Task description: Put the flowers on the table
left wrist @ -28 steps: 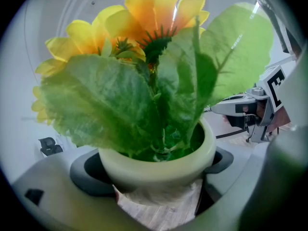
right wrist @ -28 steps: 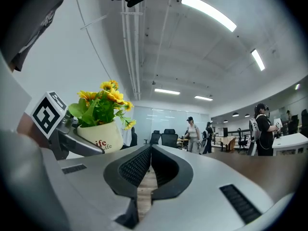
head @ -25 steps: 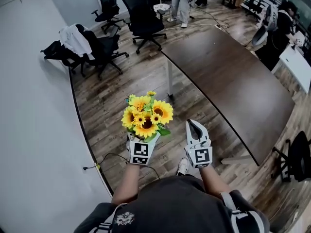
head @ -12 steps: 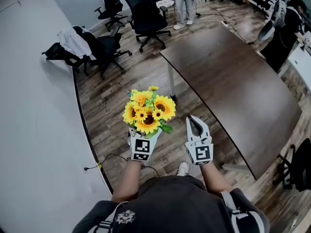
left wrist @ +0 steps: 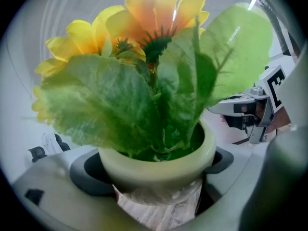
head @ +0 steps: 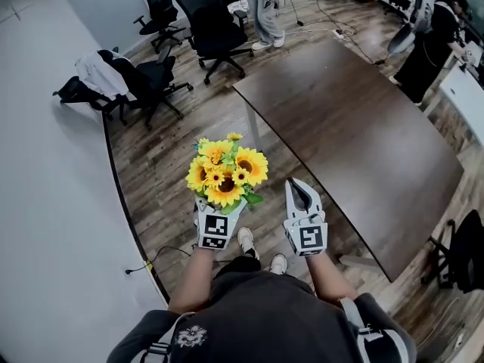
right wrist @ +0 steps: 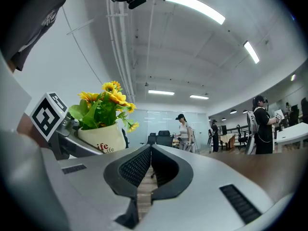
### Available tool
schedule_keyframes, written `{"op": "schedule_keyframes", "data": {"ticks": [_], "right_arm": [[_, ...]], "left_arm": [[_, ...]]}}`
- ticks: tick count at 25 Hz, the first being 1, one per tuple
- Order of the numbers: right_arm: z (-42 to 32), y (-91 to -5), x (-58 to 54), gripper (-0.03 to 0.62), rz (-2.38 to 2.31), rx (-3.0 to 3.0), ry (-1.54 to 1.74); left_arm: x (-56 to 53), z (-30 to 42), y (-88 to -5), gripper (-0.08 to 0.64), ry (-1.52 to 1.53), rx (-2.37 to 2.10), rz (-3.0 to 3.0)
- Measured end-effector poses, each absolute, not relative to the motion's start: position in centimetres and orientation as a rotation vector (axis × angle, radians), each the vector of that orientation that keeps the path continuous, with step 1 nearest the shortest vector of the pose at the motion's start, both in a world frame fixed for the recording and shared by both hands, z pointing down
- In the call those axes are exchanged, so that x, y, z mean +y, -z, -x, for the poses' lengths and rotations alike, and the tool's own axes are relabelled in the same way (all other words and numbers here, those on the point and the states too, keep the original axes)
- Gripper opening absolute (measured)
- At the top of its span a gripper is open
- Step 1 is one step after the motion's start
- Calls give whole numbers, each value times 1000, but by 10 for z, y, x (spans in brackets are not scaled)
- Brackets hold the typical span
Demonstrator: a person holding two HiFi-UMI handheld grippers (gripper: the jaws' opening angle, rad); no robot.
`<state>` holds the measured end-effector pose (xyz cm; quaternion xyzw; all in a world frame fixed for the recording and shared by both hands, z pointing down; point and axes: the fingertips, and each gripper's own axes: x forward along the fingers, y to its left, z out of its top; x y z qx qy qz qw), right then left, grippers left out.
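Note:
A bunch of yellow sunflowers [head: 224, 174] with green leaves stands in a cream pot. My left gripper [head: 218, 207] is shut on that pot and holds it upright, chest-high over the wooden floor. In the left gripper view the pot [left wrist: 159, 165] sits between the two dark pads, and the leaves fill most of the picture. My right gripper [head: 297, 189] is beside it on the right, shut and holding nothing. Its jaws [right wrist: 150, 150] meet at the tips. The long dark brown table [head: 355, 119] lies ahead and to the right, its near corner just past the flowers.
Black office chairs [head: 212, 21] stand at the back, one draped with a pale jacket [head: 97, 70]. A person [head: 261, 6] stands beyond the table's far end, another [head: 431, 36] at the right. A white wall runs down the left. A cable [head: 151, 259] lies on the floor.
The person has stepped forward: the table and the chairs have slid nearer, and shoes now show below the grippers. Both grippers keep their pose, the flowers still held.

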<state>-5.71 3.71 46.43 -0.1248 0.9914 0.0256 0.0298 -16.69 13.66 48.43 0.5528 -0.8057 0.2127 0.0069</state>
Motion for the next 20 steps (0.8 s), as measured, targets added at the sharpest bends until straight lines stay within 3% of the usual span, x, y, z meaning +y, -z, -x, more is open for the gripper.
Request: {"op": "schedule_keyframes", "data": {"ticks": [20], "right_arm": [[163, -467, -41, 24, 662, 3071, -159]], "left_arm": [[16, 277, -512, 545, -620, -2310, -2037]]}}
